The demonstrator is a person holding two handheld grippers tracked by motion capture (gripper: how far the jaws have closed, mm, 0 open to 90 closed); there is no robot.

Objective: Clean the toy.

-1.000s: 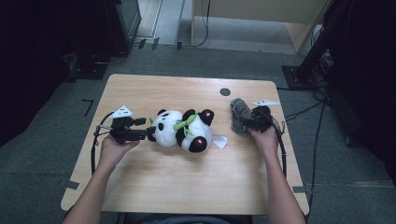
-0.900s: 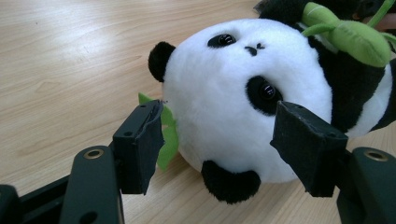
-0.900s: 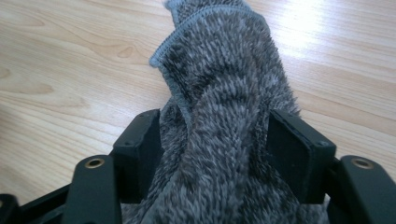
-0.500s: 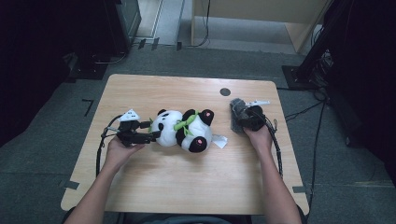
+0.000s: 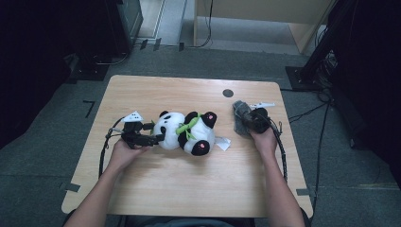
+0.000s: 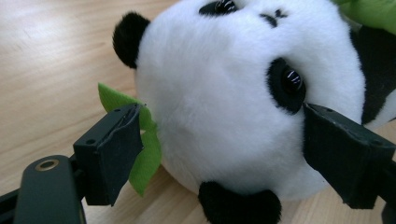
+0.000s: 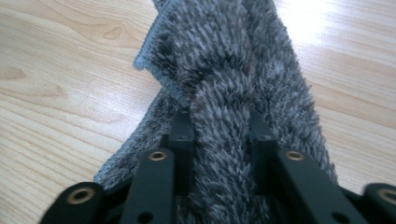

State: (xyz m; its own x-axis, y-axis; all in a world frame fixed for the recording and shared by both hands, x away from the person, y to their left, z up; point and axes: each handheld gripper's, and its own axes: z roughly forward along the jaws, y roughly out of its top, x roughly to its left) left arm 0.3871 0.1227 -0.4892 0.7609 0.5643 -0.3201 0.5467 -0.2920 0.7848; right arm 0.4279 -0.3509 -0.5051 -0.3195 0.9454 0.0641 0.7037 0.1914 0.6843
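Tabletop (image 5: pixel 156 189) scene with two hand-held grippers at work on a plush panda (image 5: pixel 187 133) and a grey shaggy cloth (image 5: pixel 239 118). The panda lies on its side near the middle of the tabletop, head toward the person's left, a green leaf (image 6: pixel 140 149) tucked under its cheek and a white tag (image 5: pixel 222 143) trailing beside its lower body. The left hand-held gripper (image 5: pixel 156 134) is level with the head; its jaws have just been opening and now stand wide on either side of the white face, one pad (image 6: pixel 114 156) near the leaf, the other just below the eye patch, neither visibly pressing into the plush. The right hand-held gripper (image 7: pixel 219 140) rests at the cloth, which lies well apart from the panda toward the right edge, below a small dark grommet (image 5: pixel 228 93); its jaws have just been closing and, in the right gripper view, pinch a raised fold of the pile between them. Judged from this arrangement, the cloth is secured but not yet lifted, the panda is bracketed but not yet grasped, and whatever brings the two together, wiping or covering, remains to be done.
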